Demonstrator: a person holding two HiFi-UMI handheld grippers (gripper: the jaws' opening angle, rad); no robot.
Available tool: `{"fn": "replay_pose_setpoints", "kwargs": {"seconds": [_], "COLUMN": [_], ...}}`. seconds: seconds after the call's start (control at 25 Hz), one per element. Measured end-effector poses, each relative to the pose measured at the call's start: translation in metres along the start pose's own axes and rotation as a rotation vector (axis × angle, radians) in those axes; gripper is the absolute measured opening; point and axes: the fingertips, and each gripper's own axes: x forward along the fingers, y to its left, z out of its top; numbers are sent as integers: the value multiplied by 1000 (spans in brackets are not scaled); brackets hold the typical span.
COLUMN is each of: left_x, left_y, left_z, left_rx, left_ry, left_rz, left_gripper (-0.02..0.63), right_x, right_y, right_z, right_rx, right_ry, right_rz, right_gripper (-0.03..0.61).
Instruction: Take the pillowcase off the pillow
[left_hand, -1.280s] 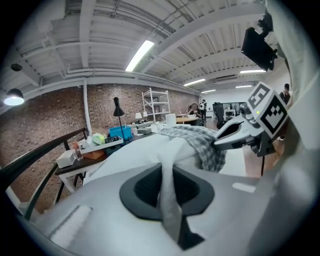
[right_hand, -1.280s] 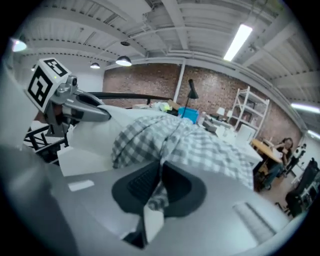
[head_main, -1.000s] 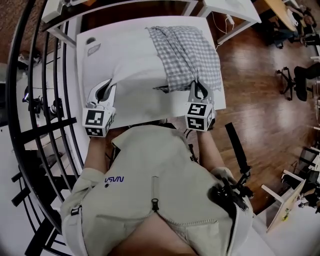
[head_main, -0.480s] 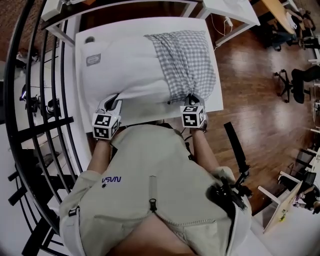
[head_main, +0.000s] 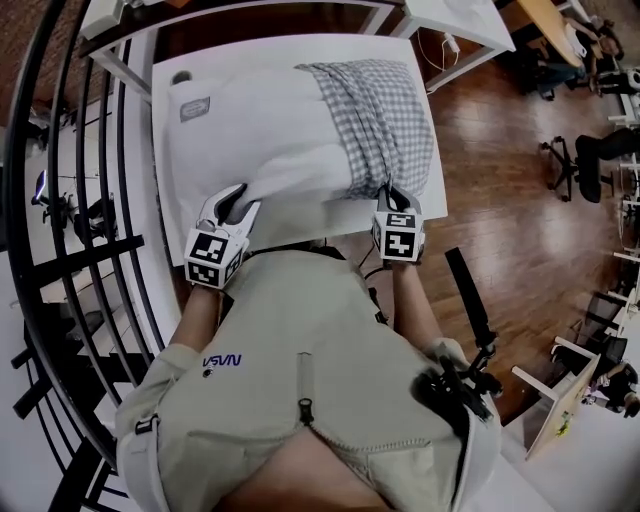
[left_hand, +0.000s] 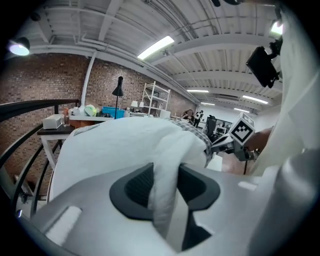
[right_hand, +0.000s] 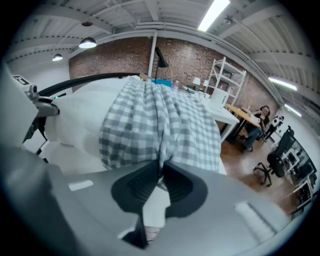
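Observation:
A white pillow (head_main: 260, 130) lies on the white table (head_main: 441, 204). A grey-checked pillowcase (head_main: 385, 110) is bunched over its right end. My left gripper (head_main: 235, 203) is at the pillow's near left corner. Its jaws have just been opening, and in the left gripper view a fold of the pillow (left_hand: 125, 145) stands loosely between its pads (left_hand: 137, 186). My right gripper (head_main: 396, 195) is shut on the near edge of the pillowcase (right_hand: 160, 125), the cloth pinched thin between its fingertips (right_hand: 172, 181). Its jaws have just begun opening too.
A black curved railing (head_main: 90, 200) runs along the table's left side. Wooden floor (head_main: 510, 170) lies to the right, with office chairs (head_main: 590, 160) beyond. Another white table (head_main: 460, 15) stands at the far side. The person's torso fills the near edge.
Both grippers have come down toward the table's near edge with the pillow end, and the pillow has settled flatter. The left gripper shifted right and its jaws widened.

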Motion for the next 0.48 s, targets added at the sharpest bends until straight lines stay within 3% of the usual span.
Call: {"fn": "replay_pose_setpoints", "kwargs": {"seconds": [0.16,0.28,0.36,0.48], "left_x": [-16,-28,-34,-34], "left_y": [-12,-11,-4,8], "left_z": [19,34,52,81], "left_rx": [6,-12,-18,-11], "left_ry": [-34,-75,-115,-175], "left_rz": [-82,-125,-102,1], "left_gripper": [163,141,123,123], "right_x": [-27,-47,-57,-57], "right_y": [19,32,32,18], "right_z": [20,48,72,107], "right_rx": [-10,-8,-10,-15], "right_ry": [-68,-159,-236,-319], "right_rz": [25,60,89,130], "right_gripper": [46,49,49,49]}}
